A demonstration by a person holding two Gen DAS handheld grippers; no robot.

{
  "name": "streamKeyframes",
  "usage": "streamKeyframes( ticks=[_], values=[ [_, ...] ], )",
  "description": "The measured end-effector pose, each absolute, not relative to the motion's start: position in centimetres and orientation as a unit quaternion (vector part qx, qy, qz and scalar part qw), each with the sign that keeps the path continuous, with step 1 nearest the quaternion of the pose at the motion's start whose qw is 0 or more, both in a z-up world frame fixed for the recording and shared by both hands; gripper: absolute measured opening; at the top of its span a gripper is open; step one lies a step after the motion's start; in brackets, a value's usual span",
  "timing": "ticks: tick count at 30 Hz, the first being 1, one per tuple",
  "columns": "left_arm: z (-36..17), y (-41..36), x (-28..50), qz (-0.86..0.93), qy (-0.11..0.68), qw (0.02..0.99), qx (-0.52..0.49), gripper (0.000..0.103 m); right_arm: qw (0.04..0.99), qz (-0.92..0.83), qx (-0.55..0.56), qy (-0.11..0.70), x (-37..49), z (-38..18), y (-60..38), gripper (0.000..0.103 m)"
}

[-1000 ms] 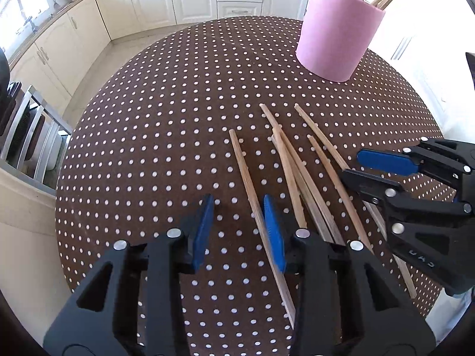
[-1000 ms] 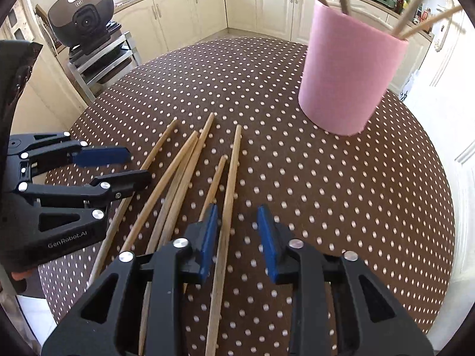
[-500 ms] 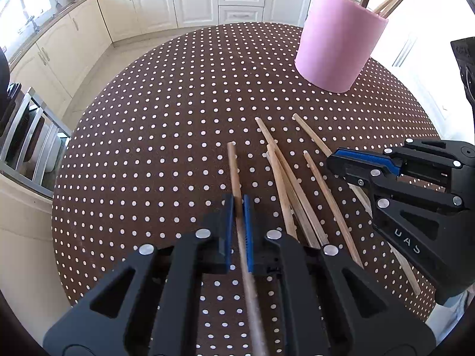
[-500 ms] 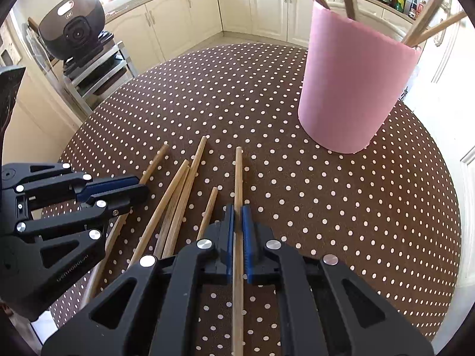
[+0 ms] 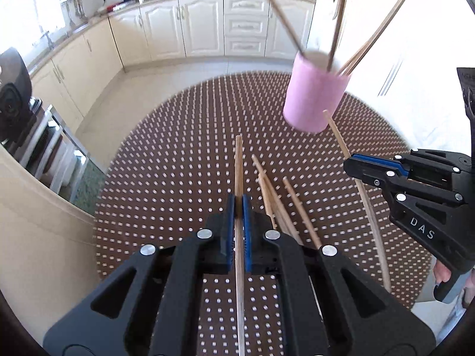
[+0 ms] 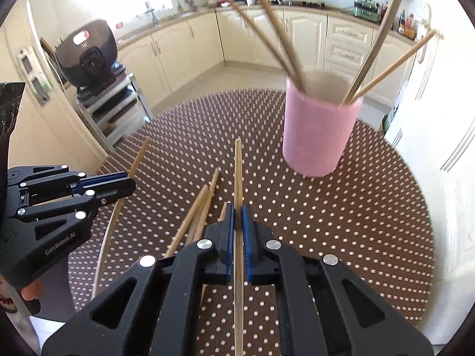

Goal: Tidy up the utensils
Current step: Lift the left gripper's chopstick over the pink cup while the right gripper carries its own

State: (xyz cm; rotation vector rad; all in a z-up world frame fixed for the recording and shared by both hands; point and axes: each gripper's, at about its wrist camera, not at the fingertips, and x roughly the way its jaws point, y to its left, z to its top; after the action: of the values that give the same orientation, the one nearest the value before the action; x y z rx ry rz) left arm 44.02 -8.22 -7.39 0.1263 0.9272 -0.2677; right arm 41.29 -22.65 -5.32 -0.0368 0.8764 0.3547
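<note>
My left gripper (image 5: 238,204) is shut on a wooden chopstick (image 5: 238,166) and holds it above the table. My right gripper (image 6: 237,216) is shut on another chopstick (image 6: 238,172), also lifted. Each gripper shows in the other's view, the right gripper (image 5: 353,163) with its stick (image 5: 337,133), the left gripper (image 6: 130,182) with its stick (image 6: 139,157). Several loose chopsticks (image 5: 274,198) lie on the dotted table between them, also in the right wrist view (image 6: 199,210). A pink cup (image 6: 319,133) holding several chopsticks stands ahead, also seen in the left wrist view (image 5: 314,101).
The round table with a brown, white-dotted cloth (image 6: 341,213) drops off at its edges on all sides. A black appliance on a metal rack (image 6: 89,56) stands left of the table. Cream kitchen cabinets (image 5: 193,26) line the far wall.
Both grippers closed on a chopstick each, then rose from the table with the sticks in them. The cup and loose chopsticks have stayed in place.
</note>
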Motion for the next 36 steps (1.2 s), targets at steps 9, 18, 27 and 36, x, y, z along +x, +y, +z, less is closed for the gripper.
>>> streamKeyframes(
  ticks=[9,18,27,36],
  values=[
    [-1.4,-8.0,39.5,-0.132,0.393,0.908,0.057,0.006,0.914,0.165,-0.015,0.371,37.6,-0.8,-24.2,0.005],
    [1.8,-8.3,36.8,-0.139,0.352,0.924,0.058,0.006,0.935,0.154,-0.011,0.319,34.8,2.0,-25.7,0.005],
    [2.7,-9.1,36.4,-0.143,0.324,0.934,0.052,0.005,0.945,0.14,-0.014,0.294,34.3,2.3,-26.6,0.004],
    [3.1,-10.2,37.9,-0.154,0.306,0.939,0.034,0.005,0.953,0.137,-0.006,0.271,34.9,3.2,-27.6,0.004]
  ],
)
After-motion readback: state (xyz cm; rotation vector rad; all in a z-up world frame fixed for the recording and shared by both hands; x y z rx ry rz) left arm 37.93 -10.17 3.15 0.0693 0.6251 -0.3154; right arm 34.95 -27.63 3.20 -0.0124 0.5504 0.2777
